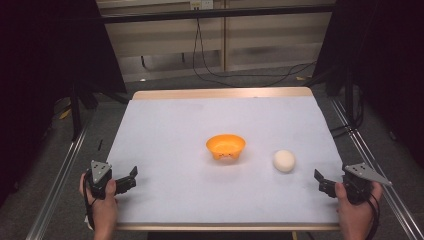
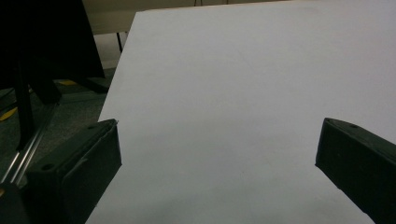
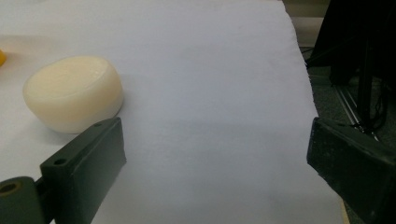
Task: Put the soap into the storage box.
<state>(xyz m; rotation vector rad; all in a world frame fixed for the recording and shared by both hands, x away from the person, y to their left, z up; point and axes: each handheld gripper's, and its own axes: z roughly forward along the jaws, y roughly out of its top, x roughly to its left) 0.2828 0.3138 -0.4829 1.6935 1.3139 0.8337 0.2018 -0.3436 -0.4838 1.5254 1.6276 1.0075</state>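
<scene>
An orange bowl (image 1: 226,146) stands upright near the middle of the white table sheet (image 1: 175,130). To its right lies a cream round lump (image 1: 284,161), like a bun; it shows large in the right gripper view (image 3: 72,93), ahead and left of the jaws. My left gripper (image 1: 131,179) rests at the table's front left, open and empty, its jaws wide in the left gripper view (image 2: 217,154). My right gripper (image 1: 321,182) sits at the front right, open, with nothing between its jaws (image 3: 215,154). The lump lies apart from it, a short way ahead.
The table's wooden far edge (image 1: 220,93) borders the sheet. Metal rails (image 1: 60,175) run along both sides of the table. Dark stands and cables (image 1: 210,70) lie on the floor beyond.
</scene>
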